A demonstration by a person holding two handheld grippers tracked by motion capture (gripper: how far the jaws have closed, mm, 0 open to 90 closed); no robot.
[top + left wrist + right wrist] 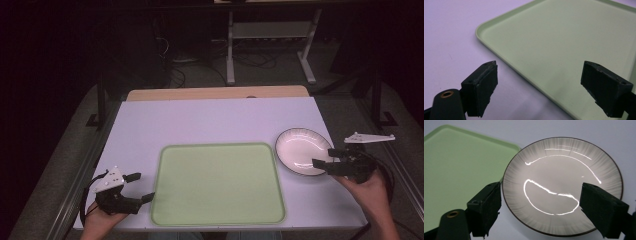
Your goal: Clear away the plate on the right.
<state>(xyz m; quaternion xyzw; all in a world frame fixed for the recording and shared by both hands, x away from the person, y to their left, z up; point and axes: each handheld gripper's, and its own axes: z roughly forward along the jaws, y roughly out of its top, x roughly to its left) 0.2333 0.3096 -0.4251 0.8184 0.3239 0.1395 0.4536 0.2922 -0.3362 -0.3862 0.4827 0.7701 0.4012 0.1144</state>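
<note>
A pale green tray (218,184) lies in the middle of the white table, with nothing on it. To its right sits a white bowl (301,151) with a dark rim, also with nothing in it. My left gripper (141,186) stands open just off the tray's left edge, its jaws astride the near corner of the tray (554,50) in the left gripper view. My right gripper (324,156) is open at the bowl's right rim; in the right gripper view the bowl (564,185) lies between and beyond the two jaws, beside the tray (459,170).
The table (210,120) has a wooden strip along its far edge and metal rails down both sides. Beyond it, on the dark floor, stand a white desk frame (270,45) and loose cables.
</note>
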